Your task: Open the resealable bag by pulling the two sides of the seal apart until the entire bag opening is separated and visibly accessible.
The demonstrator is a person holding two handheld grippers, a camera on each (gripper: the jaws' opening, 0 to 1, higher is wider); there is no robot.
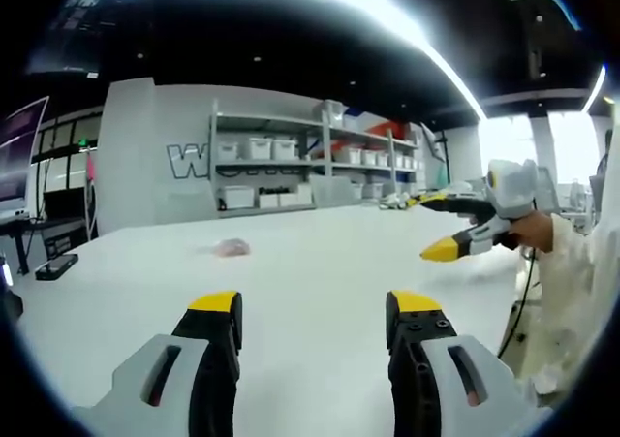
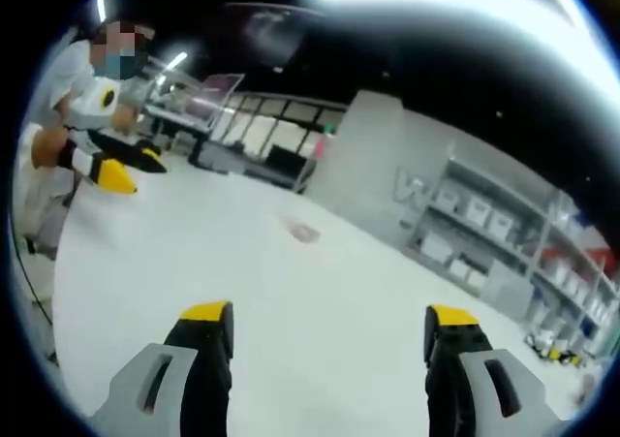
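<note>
Bag (image 1: pixel 232 249) lies on the table (image 1: pixel 320 263) — shelves (image 1: pixel 315 161) stand behind it.

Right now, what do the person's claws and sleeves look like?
Each claw has two chunky grey jaws with black inner faces and bright yellow tips: the left claw and the right claw. In the left gripper view, the right claw has a pale grey body, a dark cable hangs below it, and the person's sleeve is white.

A broad white bench (image 1: pixel 320 263) runs back to a pale grey wall (image 1: pixel 145 156) with large letters. Right of the lettering stand shelves (image 1: pixel 291 171) holding white bins. Left of the wall are dark glass partitions (image 2: pixel 266 132). A bright light strip (image 1: pixel 387 20) crosses the black ceiling.
</note>
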